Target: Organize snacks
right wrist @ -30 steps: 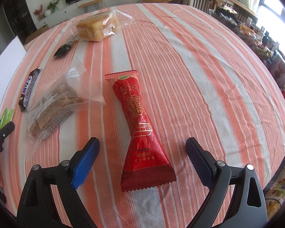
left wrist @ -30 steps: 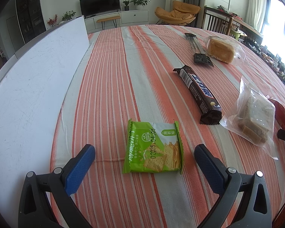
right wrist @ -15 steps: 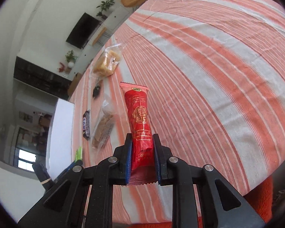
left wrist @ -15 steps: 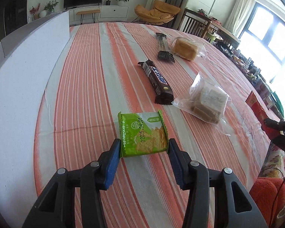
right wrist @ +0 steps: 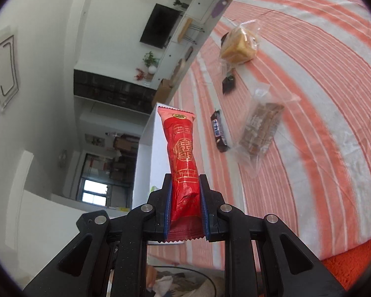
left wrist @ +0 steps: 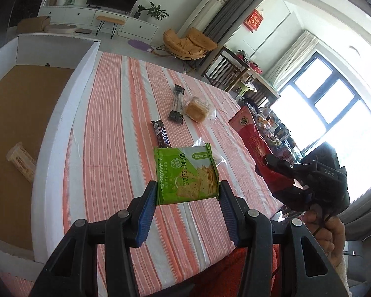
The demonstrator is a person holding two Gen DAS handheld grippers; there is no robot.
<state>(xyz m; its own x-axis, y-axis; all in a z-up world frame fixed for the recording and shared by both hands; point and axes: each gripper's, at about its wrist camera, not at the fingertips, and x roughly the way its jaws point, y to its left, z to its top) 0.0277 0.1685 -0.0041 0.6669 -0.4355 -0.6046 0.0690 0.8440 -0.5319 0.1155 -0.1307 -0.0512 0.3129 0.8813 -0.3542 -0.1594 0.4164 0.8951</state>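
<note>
My left gripper (left wrist: 188, 193) is shut on a green cracker packet (left wrist: 186, 174) and holds it in the air above the striped table (left wrist: 106, 128). My right gripper (right wrist: 185, 193) is shut on a long red snack packet (right wrist: 183, 153), also lifted; it shows in the left wrist view (left wrist: 253, 138) with the right gripper (left wrist: 272, 170) at the right. A white box (left wrist: 81, 74) with a brown floor stands left of the table and holds a clear wrapped snack (left wrist: 21, 162).
On the table lie a dark chocolate bar (left wrist: 162, 135), a thin dark packet (left wrist: 176, 104), a bagged cake (left wrist: 196, 110) and a clear bag of brown biscuits (right wrist: 259, 130). The table's near edge drops to an orange seat (left wrist: 235, 272).
Both grippers closed on their packets and lifted them off the table. Both views have tilted and risen, so the box's inside now shows at the left.
</note>
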